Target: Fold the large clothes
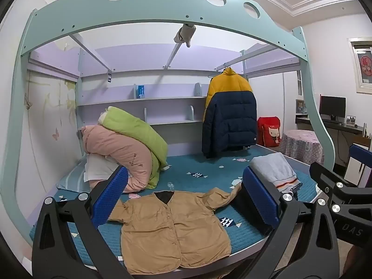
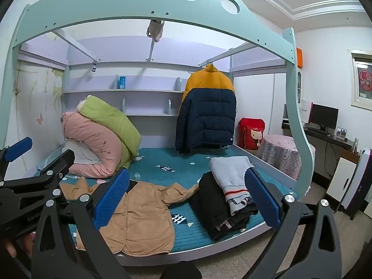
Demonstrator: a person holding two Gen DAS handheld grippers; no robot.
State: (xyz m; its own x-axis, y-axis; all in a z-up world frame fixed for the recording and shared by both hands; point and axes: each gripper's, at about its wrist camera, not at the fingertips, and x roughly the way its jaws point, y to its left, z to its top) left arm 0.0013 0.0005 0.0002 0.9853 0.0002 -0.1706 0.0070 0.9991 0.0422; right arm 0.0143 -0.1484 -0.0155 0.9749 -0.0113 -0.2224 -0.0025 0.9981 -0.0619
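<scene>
**Entry: tan jacket laid out, fold not started**

Your left claw (image 1: 186, 200) and right claw (image 2: 186, 200) both stand wide open, holding nothing, poised short of the bed's near edge.

Task item: the tan jacket (image 1: 172, 230) lies flat, front up, buttoned, on the teal mattress (image 1: 204, 165), near the front edge. One sleeve is short and tucked close on the left; the other trails right toward the pile. Hem and body are spread, no crease or fold in it yet. My read: this garment is at step zero; sleeves in, then body over.

Likely done already: a pile just right of the jacket, a grey sweater (image 2: 230, 172) with striped hem on top of dark clothes (image 2: 218, 211). It looks folded, though loosely.

Possibly left: the yellow-and-navy puffer coat (image 1: 229, 114) hangs on a rail at the back. Whether it belongs to the task I can't say.

Legible writing: "CAT" on the red bag (image 2: 252, 136); "DAS" on the right claw's body in the left view. The blue box (image 1: 140, 91) on the shelf carries print too small to read.
</scene>
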